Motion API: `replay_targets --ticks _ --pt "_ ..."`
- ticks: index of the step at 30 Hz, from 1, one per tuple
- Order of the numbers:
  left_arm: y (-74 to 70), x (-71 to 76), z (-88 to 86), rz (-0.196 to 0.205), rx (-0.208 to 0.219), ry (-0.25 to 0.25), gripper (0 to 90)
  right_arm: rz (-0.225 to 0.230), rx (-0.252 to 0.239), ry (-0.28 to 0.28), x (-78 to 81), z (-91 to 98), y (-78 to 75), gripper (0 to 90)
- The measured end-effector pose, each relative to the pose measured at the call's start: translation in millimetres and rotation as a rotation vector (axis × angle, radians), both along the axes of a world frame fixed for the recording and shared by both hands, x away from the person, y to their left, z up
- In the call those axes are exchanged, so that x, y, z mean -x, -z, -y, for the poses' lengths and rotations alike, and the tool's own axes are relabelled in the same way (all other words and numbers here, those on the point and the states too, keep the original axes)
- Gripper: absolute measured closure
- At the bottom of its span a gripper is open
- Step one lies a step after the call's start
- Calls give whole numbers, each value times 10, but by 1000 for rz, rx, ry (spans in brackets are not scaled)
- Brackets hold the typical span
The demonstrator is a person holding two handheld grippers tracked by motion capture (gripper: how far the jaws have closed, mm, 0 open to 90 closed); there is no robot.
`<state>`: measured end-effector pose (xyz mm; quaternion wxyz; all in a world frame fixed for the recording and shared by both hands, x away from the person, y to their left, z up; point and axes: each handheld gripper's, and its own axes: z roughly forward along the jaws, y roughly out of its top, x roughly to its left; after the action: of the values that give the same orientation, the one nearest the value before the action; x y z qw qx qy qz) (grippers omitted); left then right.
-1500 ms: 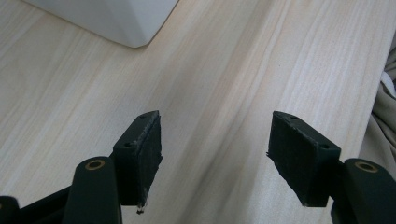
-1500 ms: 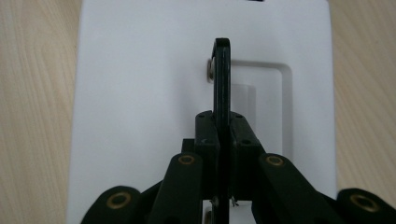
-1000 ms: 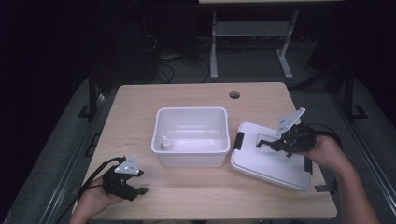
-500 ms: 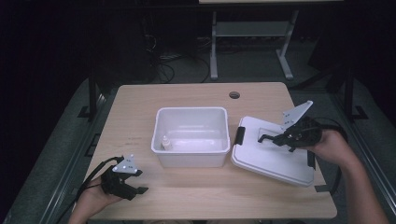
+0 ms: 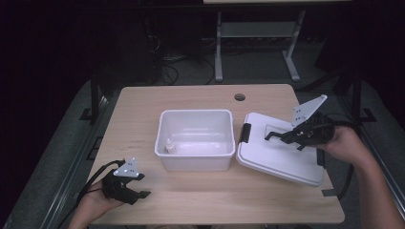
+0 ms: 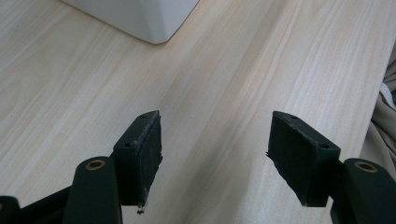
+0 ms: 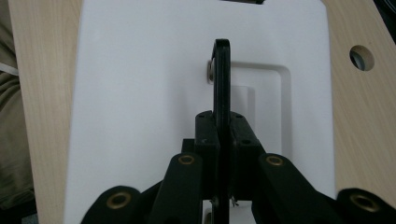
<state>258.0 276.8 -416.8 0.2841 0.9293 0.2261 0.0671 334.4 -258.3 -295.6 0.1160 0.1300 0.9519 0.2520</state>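
My right gripper (image 5: pixel 286 137) is clamped tight on the black handle (image 7: pixel 222 79) of the white lid (image 5: pixel 272 160), lid tilted, near edge on the table (image 5: pixel 143 102). The white bin (image 5: pixel 196 138) lies at nine o'clock from my right gripper, just beside the lid's black latch (image 5: pixel 245 133). The lid's long axis runs roughly from ten to four o'clock. My left gripper (image 5: pixel 136 194) rests at the bin's seven o'clock, jaws parted, holding nothing. The right hand is far nearer.
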Motion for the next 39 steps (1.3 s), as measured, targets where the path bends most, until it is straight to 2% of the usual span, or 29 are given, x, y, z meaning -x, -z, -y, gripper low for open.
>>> replay_targets --ticks 29,39 --pt "-3 2 -6 -2 9 6 345 31 10 -65 -92 -332 -392 839" --pt "0 9 -14 1 14 8 344 32 11 -101 -163 -534 -435 839"
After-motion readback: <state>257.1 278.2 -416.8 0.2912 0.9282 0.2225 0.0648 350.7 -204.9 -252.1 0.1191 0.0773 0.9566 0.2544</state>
